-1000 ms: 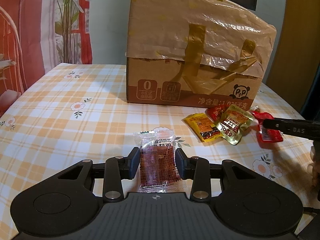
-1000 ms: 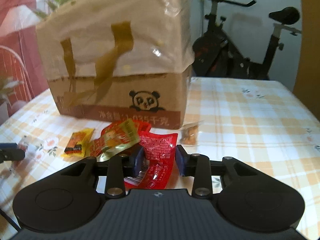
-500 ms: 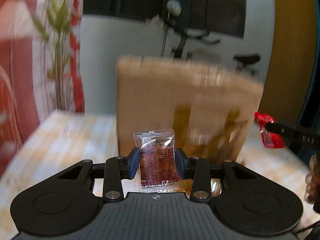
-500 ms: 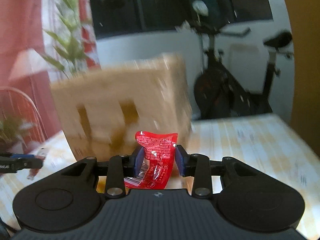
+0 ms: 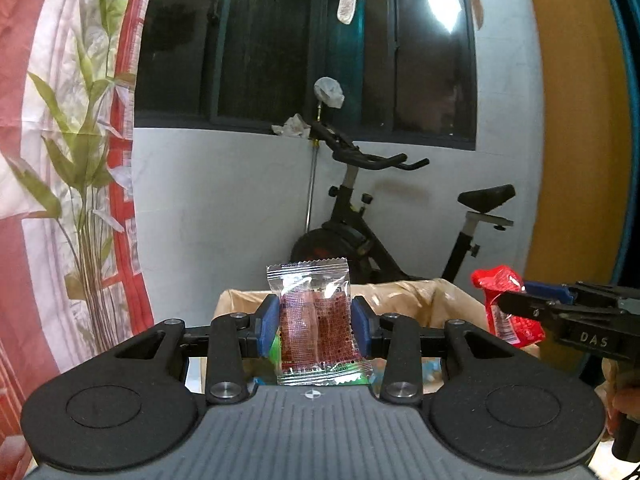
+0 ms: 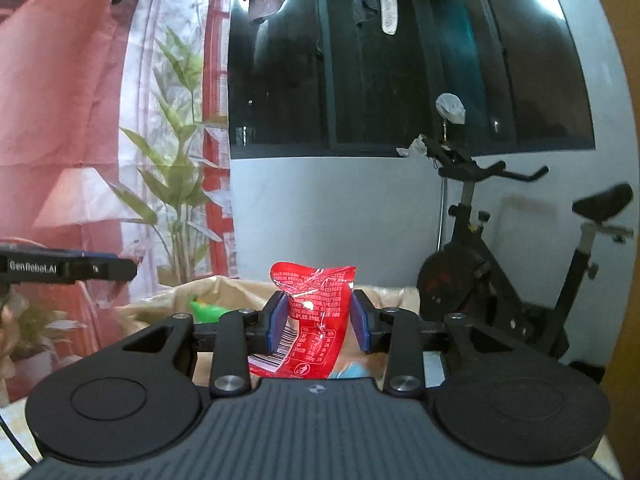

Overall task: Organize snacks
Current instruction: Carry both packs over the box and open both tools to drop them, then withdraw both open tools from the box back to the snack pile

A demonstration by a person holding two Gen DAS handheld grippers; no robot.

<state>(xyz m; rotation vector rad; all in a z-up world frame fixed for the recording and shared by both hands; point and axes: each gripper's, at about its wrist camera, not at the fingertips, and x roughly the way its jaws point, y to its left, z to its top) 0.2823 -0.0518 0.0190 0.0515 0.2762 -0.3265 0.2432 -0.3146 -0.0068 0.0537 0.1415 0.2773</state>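
My left gripper (image 5: 314,326) is shut on a clear packet of dark red snack (image 5: 316,320), held upright above the open top of the cardboard box (image 5: 404,292), which is lined with a tan plastic bag. My right gripper (image 6: 318,322) is shut on a crumpled red snack packet (image 6: 316,316), also held over the box opening (image 6: 176,300). In the left wrist view the right gripper with its red packet (image 5: 506,308) shows at the right edge. The left gripper's finger (image 6: 68,268) shows at the left of the right wrist view. Inside the box a green packet (image 6: 206,308) is partly visible.
An exercise bike (image 5: 400,236) stands behind the box against a white wall below a dark window. A red and white curtain with a bamboo print (image 5: 72,160) hangs at the left. An orange door or wall (image 5: 576,120) is at the right.
Both grippers have risen from the tabletop, each carrying its packet, to the level of the box's open top. The loose snacks on the tablecloth have dropped out of view.
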